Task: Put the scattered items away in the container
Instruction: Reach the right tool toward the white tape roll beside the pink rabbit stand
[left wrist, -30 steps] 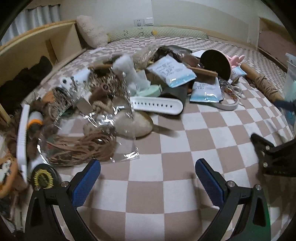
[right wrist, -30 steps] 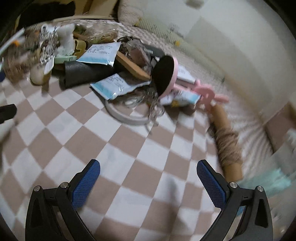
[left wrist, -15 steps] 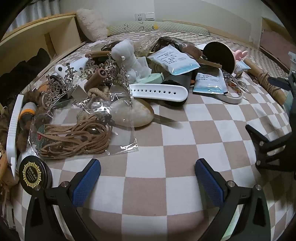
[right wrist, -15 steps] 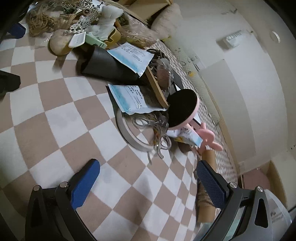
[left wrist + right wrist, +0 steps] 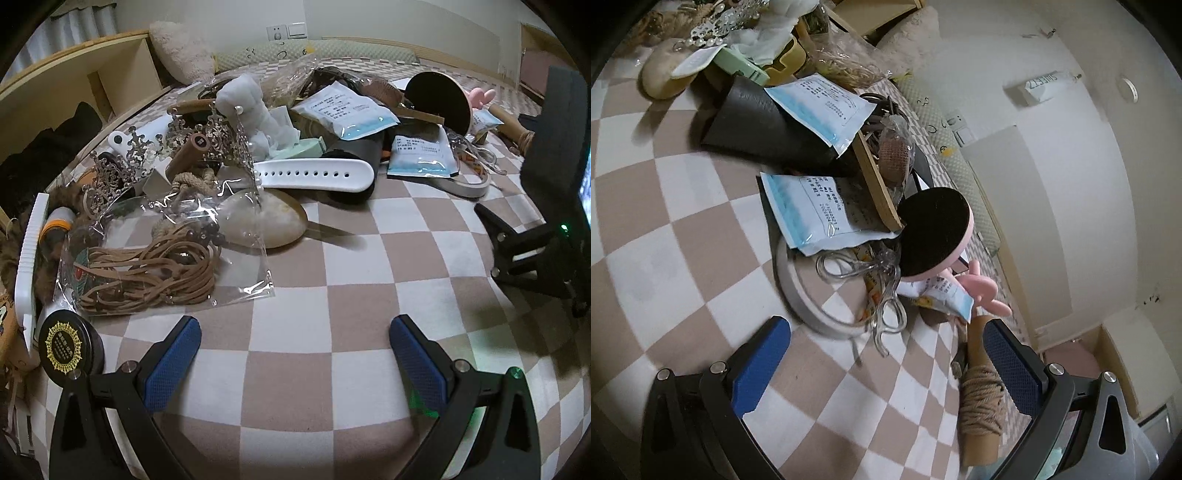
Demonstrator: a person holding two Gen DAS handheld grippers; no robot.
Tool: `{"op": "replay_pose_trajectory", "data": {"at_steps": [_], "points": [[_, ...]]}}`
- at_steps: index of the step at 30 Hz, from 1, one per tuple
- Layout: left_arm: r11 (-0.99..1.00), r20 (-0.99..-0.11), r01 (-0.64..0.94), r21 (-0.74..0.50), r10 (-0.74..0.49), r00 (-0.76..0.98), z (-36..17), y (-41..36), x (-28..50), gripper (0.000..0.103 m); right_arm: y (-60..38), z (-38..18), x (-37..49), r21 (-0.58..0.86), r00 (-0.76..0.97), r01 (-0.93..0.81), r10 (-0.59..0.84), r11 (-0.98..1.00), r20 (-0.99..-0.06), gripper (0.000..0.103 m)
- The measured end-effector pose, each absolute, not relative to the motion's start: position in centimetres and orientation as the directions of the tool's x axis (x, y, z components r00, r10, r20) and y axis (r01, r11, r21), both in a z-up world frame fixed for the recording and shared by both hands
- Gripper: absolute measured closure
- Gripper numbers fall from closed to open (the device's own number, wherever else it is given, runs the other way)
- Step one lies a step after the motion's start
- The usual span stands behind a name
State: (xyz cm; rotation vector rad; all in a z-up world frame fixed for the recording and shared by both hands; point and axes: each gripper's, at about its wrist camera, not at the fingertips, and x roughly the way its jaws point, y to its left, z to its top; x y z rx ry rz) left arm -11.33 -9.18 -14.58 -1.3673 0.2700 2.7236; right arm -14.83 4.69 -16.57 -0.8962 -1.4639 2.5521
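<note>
Scattered items lie heaped on a checked bedspread (image 5: 295, 332). My left gripper (image 5: 295, 354) is open and empty, low over bare cloth, short of a clear bag of brown cord (image 5: 155, 266), a pale stone (image 5: 262, 221) and a white strap (image 5: 314, 173). My right gripper (image 5: 886, 362) is open and empty, tilted, near a white ring (image 5: 812, 306), clear scissors (image 5: 882, 291), a pink-rimmed round mirror (image 5: 934, 236) and a cardboard tube wound with twine (image 5: 982, 398). The right gripper's body shows at the right edge of the left wrist view (image 5: 535, 251). No container shows clearly.
Blue-and-white packets (image 5: 816, 218) (image 5: 343, 110), a black sleeve (image 5: 757, 122), tiaras (image 5: 122, 170), a round black tin (image 5: 68, 349) and a white comb (image 5: 29, 251) crowd the pile. A wooden shelf (image 5: 74, 74) stands at the left, a wall (image 5: 1071, 166) behind the bed.
The left gripper has moved slightly closer to the pile. The right gripper has rolled and swung toward the ring, scissors and twine tube, its body now looming larger at the left view's right edge.
</note>
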Motion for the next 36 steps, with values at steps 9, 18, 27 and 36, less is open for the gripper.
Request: {"op": "replay_pose_trajectory", "data": {"at_steps": [9, 18, 27, 36], "points": [[-0.982, -0.814, -0.157, 0.109, 0.002, -0.581, -14.7, -9.3, -11.6, 0.000, 2.6, -19.5, -13.4, -0.849, -0.892, 0.292, 0.194, -0.441, -0.408, 0.082], [-0.973, -0.806, -0.155, 0.169, -0.046, -0.591, -14.9, -8.4, -11.6, 0.000, 2.9, -19.6, -13.6, -0.822, -0.897, 0.287, 0.164, -0.492, -0.411, 0.082], [-0.958, -0.768, -0.157, 0.239, -0.088, -0.634, -13.7, -7.7, -11.1, 0.003, 3.4, -19.2, -14.3, -0.760, -0.877, 0.327, 0.118, -0.562, -0.465, 0.081], [-0.807, -0.564, -0.178, 0.563, -0.217, -0.797, -11.5, -5.4, -11.1, 0.005, 3.7, -19.0, -13.7, -0.724, -0.875, 0.335, 0.085, -0.603, -0.476, 0.081]]}}
